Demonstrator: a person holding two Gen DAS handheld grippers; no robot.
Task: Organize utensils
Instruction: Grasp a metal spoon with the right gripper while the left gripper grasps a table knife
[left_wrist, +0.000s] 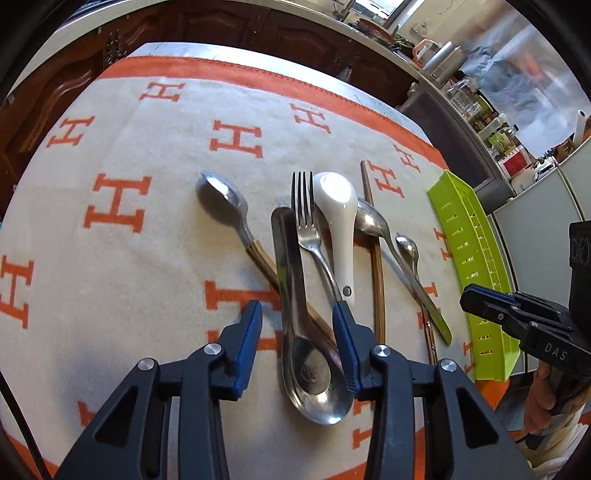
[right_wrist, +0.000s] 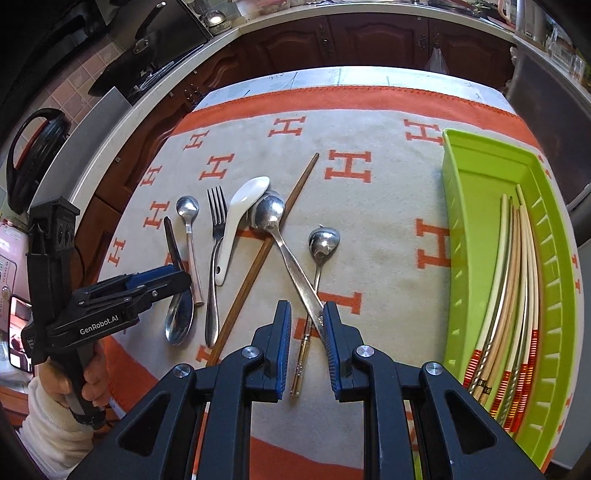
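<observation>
chopsticks (right_wrist: 517, 295) cut off below, countertop clutter (left_wrist: 480, 110) blurred

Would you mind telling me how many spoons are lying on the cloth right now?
5: flat steel spoon under the left tool, wooden-handled spoon, white ceramic spoon, and two crossed steel spoons before the right tool.

Bright daylight enters from the window (left_wrist: 532, 81) at upper right, blown out and hazy. Hard glare marks the white ceramic spoon (left_wrist: 334, 188) and the steel ladle (left_wrist: 314, 373). Soft shadows fall beneath the jaws. Strong fisheye curvature bends the surface (right_wrist: 369, 229) edges; black vignetting fills the corners. Central focus is sharp.
</observation>
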